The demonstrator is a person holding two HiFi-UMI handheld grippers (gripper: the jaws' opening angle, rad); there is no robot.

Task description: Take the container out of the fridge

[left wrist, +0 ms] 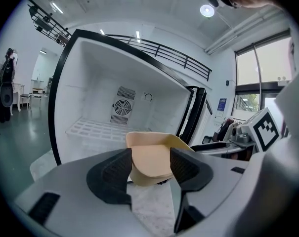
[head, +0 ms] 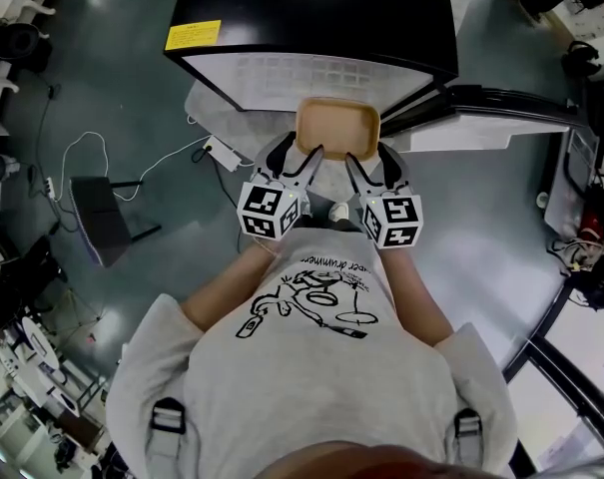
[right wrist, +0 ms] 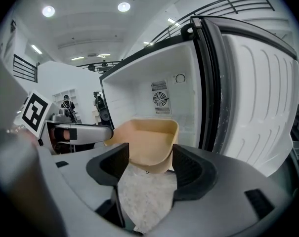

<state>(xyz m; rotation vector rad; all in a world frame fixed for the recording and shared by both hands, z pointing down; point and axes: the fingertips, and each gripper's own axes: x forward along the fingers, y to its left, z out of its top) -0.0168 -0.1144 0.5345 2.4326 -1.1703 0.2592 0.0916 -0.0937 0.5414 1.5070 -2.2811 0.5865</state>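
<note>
room: grey workshop floor (head: 132,98), with an open fridge (head: 311,18) at the top centre of the head view and its door (head: 481,128) swung to the right.
container: the tan container (head: 337,126) hangs just in front of the fridge mouth, off the wire shelf (left wrist: 95,130) and above a speckled mat (right wrist: 147,196).
left gripper: your left gripper (head: 303,160) has its jaws closed on the near left corner.
right gripper: your right gripper (head: 366,163) is clamped on the near right corner.
key relation: the container lies straight ahead of both grippers, long axis across the frame and both equally near, so the way out is probably towards the lower frame.
hard to tell: how deep the pads bite, and whether the far rim clears the opening.
</note>
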